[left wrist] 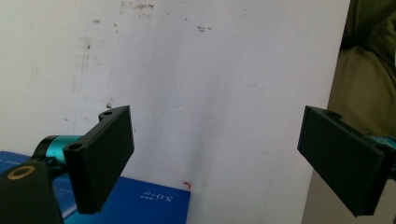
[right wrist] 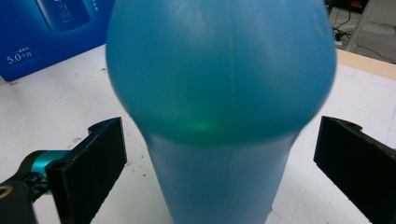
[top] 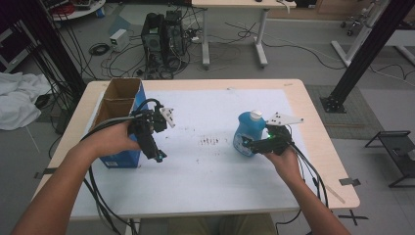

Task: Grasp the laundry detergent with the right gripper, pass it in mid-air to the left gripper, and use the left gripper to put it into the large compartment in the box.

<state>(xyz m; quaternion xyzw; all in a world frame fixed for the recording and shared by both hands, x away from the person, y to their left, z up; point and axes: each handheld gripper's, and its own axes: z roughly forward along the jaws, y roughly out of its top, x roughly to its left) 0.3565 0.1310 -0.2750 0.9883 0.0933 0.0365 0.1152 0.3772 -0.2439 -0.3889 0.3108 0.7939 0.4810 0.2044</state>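
**A:** ok so the right gripper is spread wide, one jaw on each side of the blue bottle. In the right gripper view there's clear daylight between both jaws and the bottle, so nothing's pinched, it's just bracketed. The bottle stands upright on the white sheet, right of the table's middle, white cap on top.

**B:** and the left one?

**A:** left gripper is wide open too, holding nothing. It sits just beside the blue cardboard box at the table's left. The left gripper view looks down on bare white sheet between the jaws, with a corner of the box poking in at the bottom.

**B:** anything the high view gives you that the close ones don't?

**A:** yeah, the box is open at the top, brown flaps, and you see both forearms coming in. The right gripper view does catch the box's printed side behind the bottle, well apart from it.

**B:** clutter?

**A:** some dark specks on the sheet between the grippers. Floor behind has computer towers and cables.
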